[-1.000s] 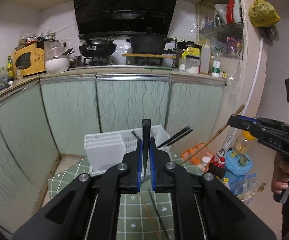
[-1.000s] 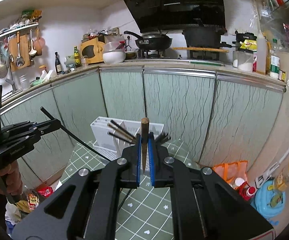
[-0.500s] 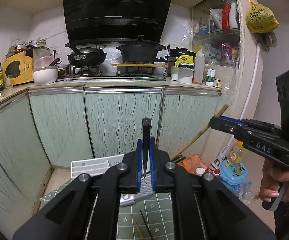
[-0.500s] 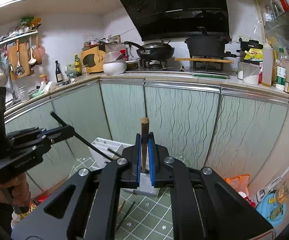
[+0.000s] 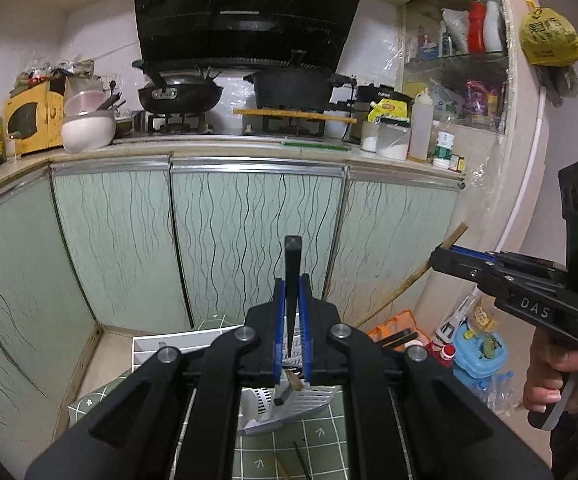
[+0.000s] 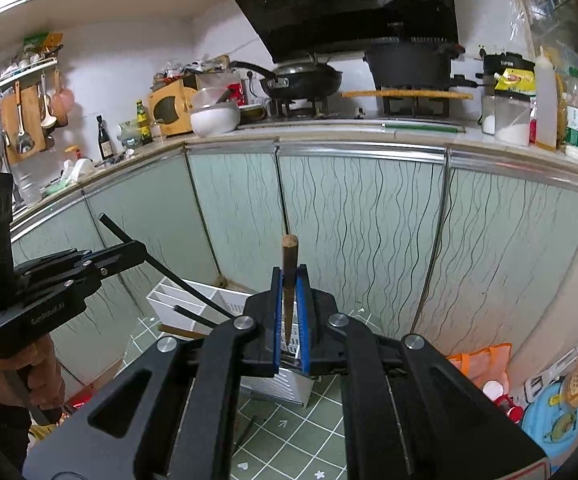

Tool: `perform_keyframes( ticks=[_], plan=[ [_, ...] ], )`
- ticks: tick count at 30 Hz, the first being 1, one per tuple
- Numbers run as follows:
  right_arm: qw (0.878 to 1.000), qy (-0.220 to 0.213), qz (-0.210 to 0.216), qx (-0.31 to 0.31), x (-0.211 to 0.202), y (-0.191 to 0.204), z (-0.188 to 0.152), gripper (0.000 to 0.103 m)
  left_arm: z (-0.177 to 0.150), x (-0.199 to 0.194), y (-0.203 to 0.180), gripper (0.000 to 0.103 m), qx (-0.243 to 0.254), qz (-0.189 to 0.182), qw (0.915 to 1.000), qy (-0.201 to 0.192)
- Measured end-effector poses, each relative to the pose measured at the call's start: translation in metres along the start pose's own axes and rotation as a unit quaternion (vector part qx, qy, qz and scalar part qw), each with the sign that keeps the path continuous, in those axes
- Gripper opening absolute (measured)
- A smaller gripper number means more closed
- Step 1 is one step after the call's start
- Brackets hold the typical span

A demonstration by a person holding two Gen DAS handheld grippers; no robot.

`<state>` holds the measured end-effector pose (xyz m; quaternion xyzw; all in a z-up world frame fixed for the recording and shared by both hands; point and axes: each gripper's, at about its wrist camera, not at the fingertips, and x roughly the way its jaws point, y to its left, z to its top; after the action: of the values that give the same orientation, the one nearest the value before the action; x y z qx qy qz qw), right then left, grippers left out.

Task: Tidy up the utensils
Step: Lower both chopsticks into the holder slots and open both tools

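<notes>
The left gripper (image 5: 291, 320) is clamped on a black chopstick (image 5: 292, 264), pinched low between the blue pads so that most of its length rises up and away from the jaws. Held like that, I judge, the stick can be steered end-first into a slot rather than laid flat. The white rack (image 5: 177, 346) sits on the green checked cloth just below and beyond this gripper, its left compartments showing past the left finger; more sticks already lean out of it on the right.

The right gripper (image 6: 291, 320) is closed the same way on a brown chopstick (image 6: 289, 268), also pointing up from the pads. From here the rack (image 6: 193, 300) lies under and slightly left of the jaws, near them but apart. Two loose sticks (image 5: 289, 458) lie on the cloth, nearer than the rack, probably next to collect.
</notes>
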<state>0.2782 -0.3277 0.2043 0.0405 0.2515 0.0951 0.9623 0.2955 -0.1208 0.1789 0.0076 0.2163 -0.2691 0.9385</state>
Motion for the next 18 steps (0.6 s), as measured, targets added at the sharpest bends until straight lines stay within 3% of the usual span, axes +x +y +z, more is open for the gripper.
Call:
perform_keyframes(
  ticks=[16, 17, 18],
  plan=[
    [0.999, 0.034, 0.011, 0.017, 0.045, -0.013, -0.020, 0.007, -0.021, 0.044, 0.012, 0.008, -0.012, -0.008, 0.9993, 0.035],
    [0.999, 0.034, 0.010, 0.017, 0.046, -0.015, -0.022, 0.008, -0.023, 0.045, 0.012, 0.008, -0.011, -0.012, 0.9992, 0.036],
    [0.999, 0.038, 0.006, 0.017, 0.047, -0.016, -0.025, 0.017, -0.025, 0.045, 0.012, 0.011, -0.009, -0.016, 0.9992, 0.035]
  ],
)
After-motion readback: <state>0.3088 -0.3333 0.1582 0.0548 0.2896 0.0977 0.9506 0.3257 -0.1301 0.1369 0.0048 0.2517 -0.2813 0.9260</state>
